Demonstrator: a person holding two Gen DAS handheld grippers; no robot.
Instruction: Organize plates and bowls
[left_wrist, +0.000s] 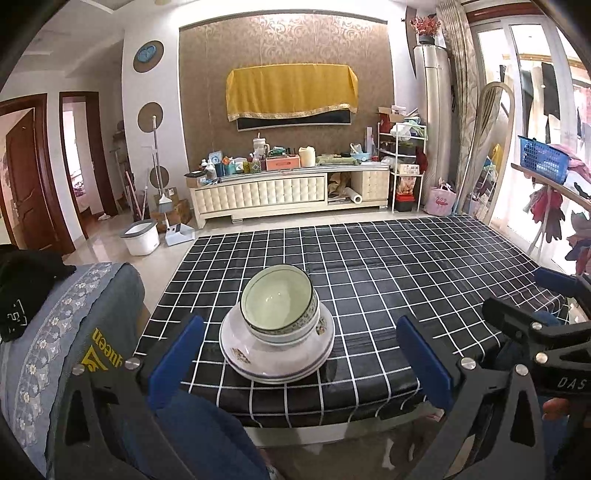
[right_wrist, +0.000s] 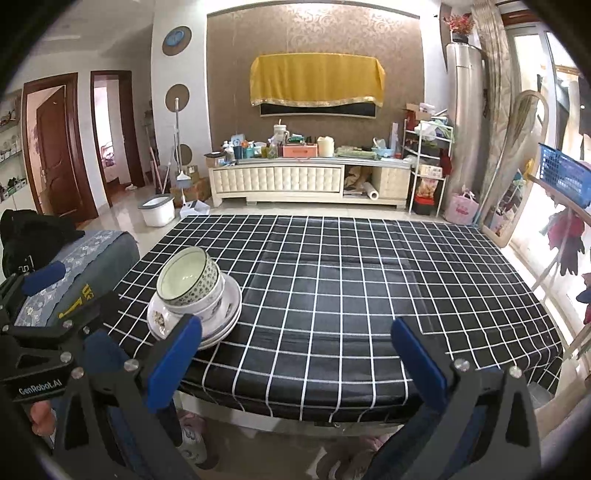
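One stack of crockery stands near the front left corner of the black checked table (left_wrist: 406, 273) (right_wrist: 351, 280). White plates (left_wrist: 243, 354) (right_wrist: 159, 319) with a flower print lie at the bottom, and nested bowls (left_wrist: 279, 301) (right_wrist: 190, 277) with a dark patterned rim sit tilted on top. My left gripper (left_wrist: 301, 356) is open just in front of the stack, nothing between its blue pads. My right gripper (right_wrist: 297, 356) is open too, over the table's front edge, with the stack beyond its left finger (right_wrist: 175, 363). Each gripper shows at the edge of the other's view.
A grey sofa arm (left_wrist: 62, 332) with a black cloth borders the table on the left. Beyond the table are a cluttered TV cabinet (left_wrist: 288, 188), a white bucket (left_wrist: 140, 236), a metal rack (left_wrist: 404, 162) and a drying rack with clothes (right_wrist: 561, 229) at the right.
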